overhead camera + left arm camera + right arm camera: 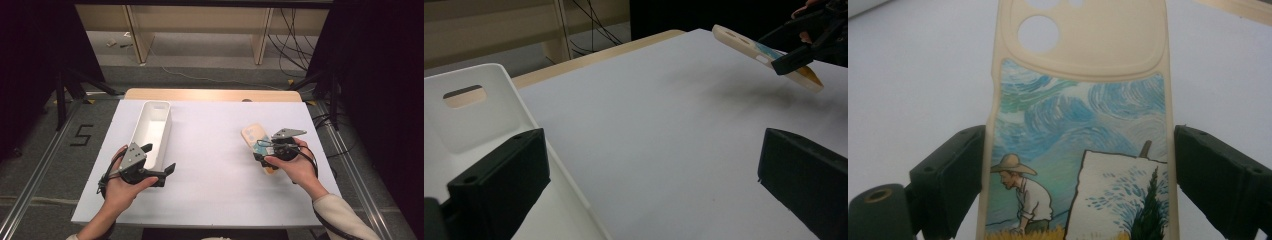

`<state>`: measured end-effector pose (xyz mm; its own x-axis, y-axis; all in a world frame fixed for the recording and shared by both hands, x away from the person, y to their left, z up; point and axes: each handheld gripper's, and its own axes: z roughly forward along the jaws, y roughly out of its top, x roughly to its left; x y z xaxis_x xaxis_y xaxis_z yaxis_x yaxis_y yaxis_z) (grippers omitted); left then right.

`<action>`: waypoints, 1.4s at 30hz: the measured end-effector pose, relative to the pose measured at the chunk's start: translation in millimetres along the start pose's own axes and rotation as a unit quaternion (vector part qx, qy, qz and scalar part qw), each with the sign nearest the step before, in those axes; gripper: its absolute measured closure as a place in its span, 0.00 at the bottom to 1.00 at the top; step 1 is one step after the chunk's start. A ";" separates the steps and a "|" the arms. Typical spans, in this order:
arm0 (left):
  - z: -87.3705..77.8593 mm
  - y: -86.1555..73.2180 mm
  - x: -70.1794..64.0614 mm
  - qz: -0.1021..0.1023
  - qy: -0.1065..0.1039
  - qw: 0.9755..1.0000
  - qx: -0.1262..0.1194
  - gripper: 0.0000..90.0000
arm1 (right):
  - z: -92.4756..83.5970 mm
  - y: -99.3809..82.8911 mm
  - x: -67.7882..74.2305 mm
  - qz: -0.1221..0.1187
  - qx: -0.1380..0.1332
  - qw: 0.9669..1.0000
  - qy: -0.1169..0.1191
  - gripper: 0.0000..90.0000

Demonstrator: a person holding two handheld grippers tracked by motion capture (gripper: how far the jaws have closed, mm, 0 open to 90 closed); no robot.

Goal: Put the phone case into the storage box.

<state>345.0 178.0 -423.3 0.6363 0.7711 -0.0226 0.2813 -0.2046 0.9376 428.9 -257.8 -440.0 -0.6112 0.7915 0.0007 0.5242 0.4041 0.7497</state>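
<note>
A cream phone case printed with a painted scene of swirling sky and a man in a straw hat is held off the table at a tilt, throwing a shadow below. My right gripper is shut across its width, and in the right gripper view both jaws press the edges of the case. At the near end of a long white bin my left gripper is open. One of its jaws hangs over the bin's inside, the other over the table. From there the case and the right gripper show far off.
The white tabletop has a wooden strip along its far edge. Beyond it stand table legs and loose cables on the floor. Dark stands flank the table on both sides.
</note>
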 end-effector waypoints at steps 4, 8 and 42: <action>0.2 0.9 -0.4 0.001 0.000 1.000 -0.002 0.00 | -0.4 0.8 1.5 -0.002 -0.009 1.000 0.002 0.13; 0.4 3.1 -1.8 0.003 -0.001 1.000 -0.004 0.00 | -0.3 2.0 5.5 -0.002 -0.024 1.000 0.010 0.13; 65.0 60.2 -22.2 0.017 -0.042 0.999 -0.026 0.02 | 0.3 18.6 39.3 -0.032 -0.106 0.993 0.040 0.12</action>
<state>394.5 109.4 -388.9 0.7036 0.7104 -0.0170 0.2219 -0.1969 0.9550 414.8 -219.0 -426.3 -0.6881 0.7256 -0.0050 0.3521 0.3399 0.8720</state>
